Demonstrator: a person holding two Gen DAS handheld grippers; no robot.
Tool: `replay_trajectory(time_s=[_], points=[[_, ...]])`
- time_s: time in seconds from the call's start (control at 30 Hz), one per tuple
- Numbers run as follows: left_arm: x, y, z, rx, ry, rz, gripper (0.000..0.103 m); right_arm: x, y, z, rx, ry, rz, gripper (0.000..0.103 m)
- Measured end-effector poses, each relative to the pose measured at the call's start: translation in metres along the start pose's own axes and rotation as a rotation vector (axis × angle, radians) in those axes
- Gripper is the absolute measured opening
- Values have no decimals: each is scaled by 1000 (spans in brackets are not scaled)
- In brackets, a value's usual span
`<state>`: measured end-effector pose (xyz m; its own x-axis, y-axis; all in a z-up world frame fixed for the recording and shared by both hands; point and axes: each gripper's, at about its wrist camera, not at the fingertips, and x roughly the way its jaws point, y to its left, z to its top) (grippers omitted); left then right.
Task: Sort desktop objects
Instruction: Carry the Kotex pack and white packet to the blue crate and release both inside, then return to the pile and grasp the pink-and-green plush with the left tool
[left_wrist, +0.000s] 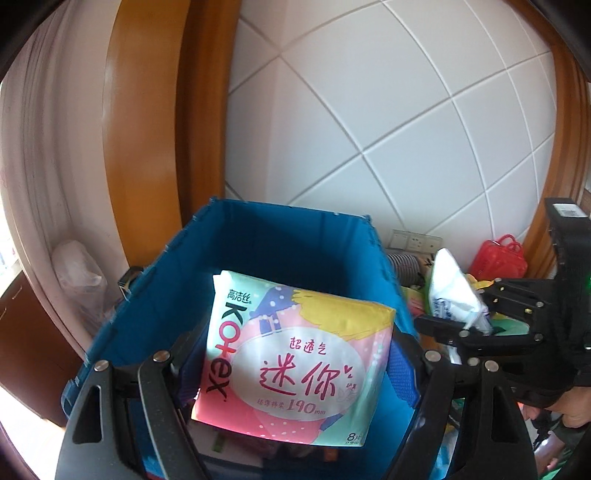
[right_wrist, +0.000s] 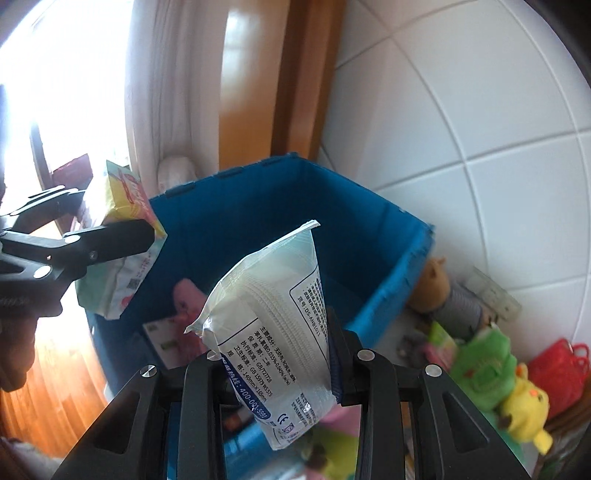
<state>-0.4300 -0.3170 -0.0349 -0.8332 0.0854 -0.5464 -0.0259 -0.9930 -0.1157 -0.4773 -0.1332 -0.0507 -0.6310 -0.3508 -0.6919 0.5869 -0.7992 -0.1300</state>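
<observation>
My left gripper (left_wrist: 295, 363) is shut on a colourful Kotex pad pack (left_wrist: 295, 354) and holds it above the open blue storage box (left_wrist: 280, 236). The pack (right_wrist: 122, 236) and the left gripper (right_wrist: 92, 229) also show in the right wrist view, over the box's left rim. My right gripper (right_wrist: 277, 354) is shut on a white wipes packet (right_wrist: 273, 314), held tilted in front of the blue box (right_wrist: 388, 266). In the left wrist view the right gripper (left_wrist: 476, 317) holds that packet (left_wrist: 454, 288) to the right of the box. Pink items (right_wrist: 188, 299) lie inside the box.
A tiled wall is behind the box and a wooden door frame (left_wrist: 147, 129) to its left. To the right of the box lie a brown plush (right_wrist: 432, 284), a green plush (right_wrist: 484, 369), a yellow plush (right_wrist: 528, 410), a red basket (right_wrist: 561, 365) and a wall socket (left_wrist: 413, 242).
</observation>
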Motion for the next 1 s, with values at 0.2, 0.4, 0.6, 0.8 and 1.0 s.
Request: replay_trajectory(time_s=[0.2, 0.4, 0.6, 0.8, 1.0], points=[[32, 37, 25, -14, 13, -2, 80, 52, 9, 37, 15, 44, -18, 31], [54, 51, 35, -36, 26, 16, 103, 79, 12, 50, 21, 73, -71, 87], [57, 53, 26, -34, 36, 18, 103, 79, 8, 42, 50, 70, -89, 92], [46, 39, 17, -32, 47, -6, 103, 59, -4, 26, 80, 51, -89, 92], [30, 0, 7, -1, 44, -50, 103, 14, -19, -5, 144, -10, -91, 92]])
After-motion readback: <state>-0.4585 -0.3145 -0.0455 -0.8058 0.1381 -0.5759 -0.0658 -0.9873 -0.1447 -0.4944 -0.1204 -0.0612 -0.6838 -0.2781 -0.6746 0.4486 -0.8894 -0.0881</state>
